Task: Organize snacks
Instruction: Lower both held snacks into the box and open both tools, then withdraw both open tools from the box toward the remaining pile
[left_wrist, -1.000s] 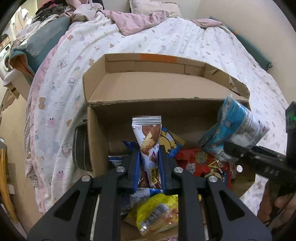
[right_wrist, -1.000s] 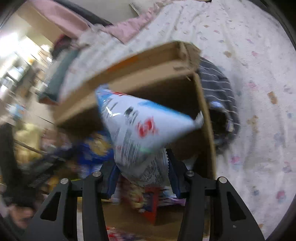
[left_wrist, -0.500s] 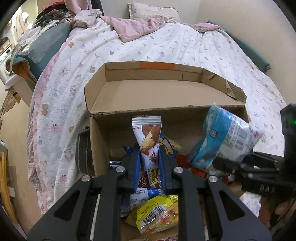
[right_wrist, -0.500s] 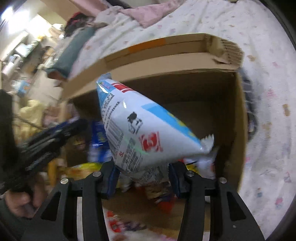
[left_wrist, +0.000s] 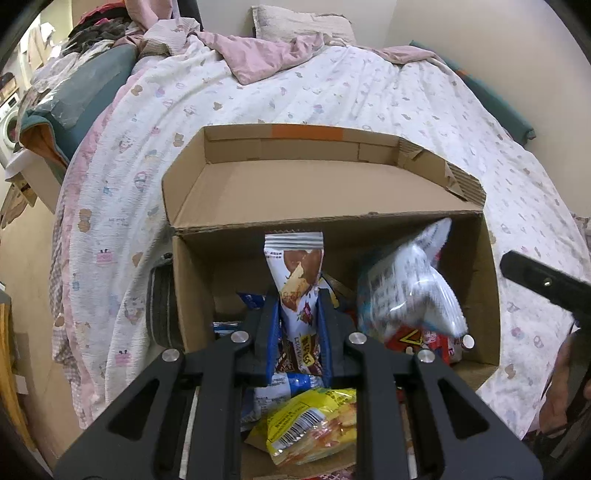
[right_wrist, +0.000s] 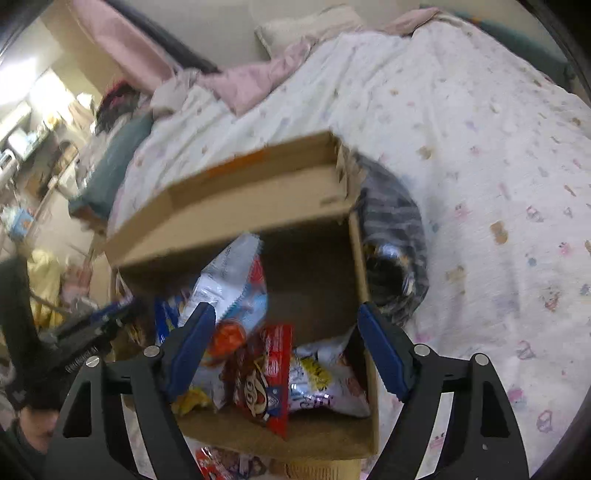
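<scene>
An open cardboard box (left_wrist: 192, 288) lies on a bed with several snack packets inside. My left gripper (left_wrist: 297, 306) holds a white and brown chocolate biscuit packet (left_wrist: 295, 266) upright over the box's front. Its pads still press the packet while the jaws are opening slightly. A white and blue bag (left_wrist: 406, 291) drops blurred into the right half of the box, free of my right gripper (right_wrist: 286, 317). That gripper's jaws are opening wide with nothing pressed between them, above the bag (right_wrist: 229, 280) and a red packet (right_wrist: 258, 376).
A yellow packet (left_wrist: 314, 424) lies at the box's near edge. A dark striped cushion (right_wrist: 395, 236) is wedged against the box's side. The box's flap (left_wrist: 314, 192) stands open behind. A printed white quilt (left_wrist: 332, 96) covers the bed, and a person's hand (left_wrist: 561, 387) shows at right.
My right gripper opened and let go of the white and blue bag, which fell into the box, and the gripper rose and drew back. The left gripper stayed put with its packet.
</scene>
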